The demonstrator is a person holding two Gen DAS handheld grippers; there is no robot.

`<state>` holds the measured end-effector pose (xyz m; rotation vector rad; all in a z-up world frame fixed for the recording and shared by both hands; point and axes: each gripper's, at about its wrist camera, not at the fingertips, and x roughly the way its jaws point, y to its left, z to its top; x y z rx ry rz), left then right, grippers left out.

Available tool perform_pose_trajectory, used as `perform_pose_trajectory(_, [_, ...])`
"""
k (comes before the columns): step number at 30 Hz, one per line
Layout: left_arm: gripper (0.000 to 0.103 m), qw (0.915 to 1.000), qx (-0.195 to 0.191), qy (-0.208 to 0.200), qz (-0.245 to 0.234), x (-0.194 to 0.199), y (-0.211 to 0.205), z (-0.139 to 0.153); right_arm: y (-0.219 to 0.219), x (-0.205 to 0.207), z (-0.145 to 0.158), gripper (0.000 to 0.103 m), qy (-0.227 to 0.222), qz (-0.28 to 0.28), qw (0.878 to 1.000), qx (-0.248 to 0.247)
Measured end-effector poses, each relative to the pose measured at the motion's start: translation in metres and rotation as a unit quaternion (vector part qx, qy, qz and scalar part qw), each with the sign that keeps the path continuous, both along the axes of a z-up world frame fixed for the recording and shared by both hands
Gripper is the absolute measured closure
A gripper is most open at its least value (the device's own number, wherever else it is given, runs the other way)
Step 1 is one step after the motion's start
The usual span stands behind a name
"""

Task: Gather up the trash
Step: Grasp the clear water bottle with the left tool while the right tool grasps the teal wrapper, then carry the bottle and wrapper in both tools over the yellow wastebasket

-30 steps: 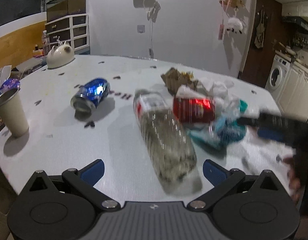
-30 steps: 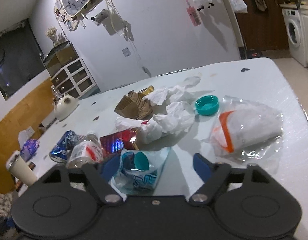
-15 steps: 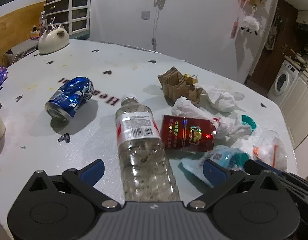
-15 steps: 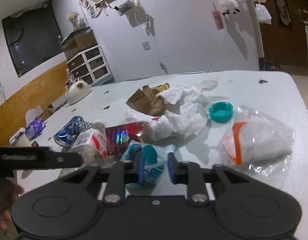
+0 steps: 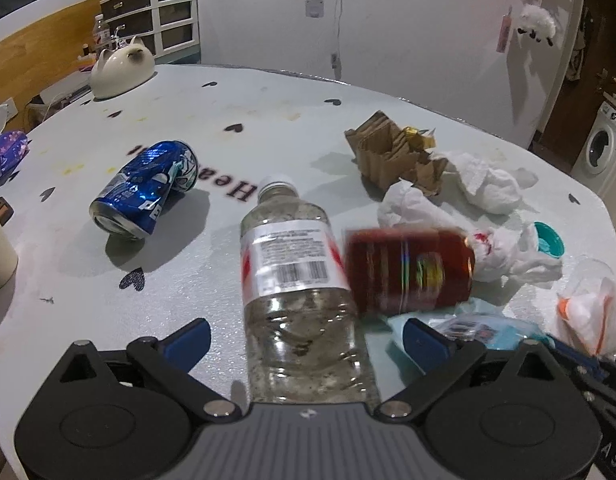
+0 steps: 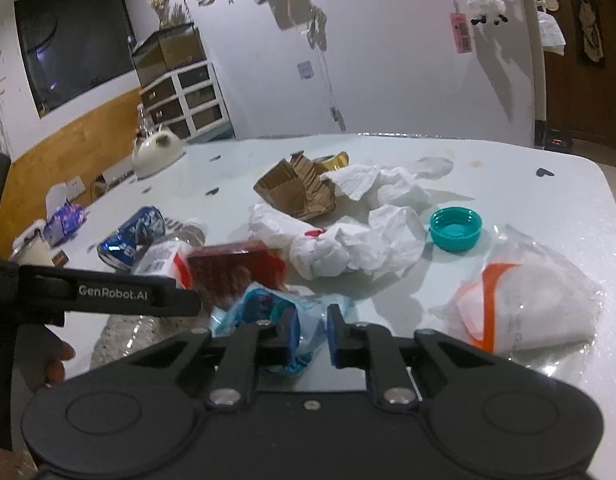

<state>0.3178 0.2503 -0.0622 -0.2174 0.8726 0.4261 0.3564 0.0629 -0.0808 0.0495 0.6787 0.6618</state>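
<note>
We count one clear plastic bottle point(image 5: 296, 280), one blue can point(image 5: 146, 188), one red box point(image 5: 408, 270), one teal cap point(image 6: 455, 228), one piece of torn brown cardboard point(image 6: 298, 190), one clear bag with an orange band point(image 6: 524, 304) and one light-blue wrapper point(image 6: 268, 312); the crumpled white tissues point(image 6: 364, 240) look like three or so, though they overlap too much for us to be sure. All of it lies on the pale table point(image 5: 268, 112), most of it heaped toward its right side.

The bottle lies on its side, long axis running away from us, its white cap pointing at the far edge and its base between the left gripper's point(image 5: 304, 338) blue fingers point(image 5: 188, 338), which stand wide apart without touching it. The can also lies flat, its open mouth turned toward the near left.

Our right gripper point(image 6: 312, 328) has just been closing, and its pads now pinch the light-blue wrapper just in front of the blurred red box. A cat-shaped white dish point(image 5: 120, 68) sits at the far left corner.
</note>
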Motion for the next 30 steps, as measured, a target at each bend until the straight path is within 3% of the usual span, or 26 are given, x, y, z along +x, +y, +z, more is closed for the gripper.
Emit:
perform_pose_trajectory(7, [0.022,1.0000,-0.002,0.004,-0.001,-0.012,0.003,-0.001,-0.006,-0.009,-0.004,0.097,0.012,0.008,1.000,-0.015])
perform_pose_trajectory(10, [0.039,0.9997,-0.002,0.020,-0.011,-0.018,0.001,-0.009,-0.010,-0.018,-0.003,0.098,0.007,0.009,1.000,-0.021])
perform_pose_trajectory(14, [0.040,0.9996,0.012,0.013,-0.020,-0.033,-0.005,-0.011,-0.021,-0.029,-0.004,0.100,0.008,0.001,1.000,-0.021])
perform_pose_trajectory(20, [0.041,0.9995,0.000,-0.007,-0.032,-0.063,-0.017,-0.011,-0.041,-0.047,-0.003,0.100,0.004,-0.019,1.000,-0.022])
perform_pose_trajectory(30, [0.041,0.9957,-0.008,-0.080,-0.045,-0.126,-0.051,0.016,-0.076,-0.087,0.014,0.101,-0.030,-0.045,0.998,-0.020])
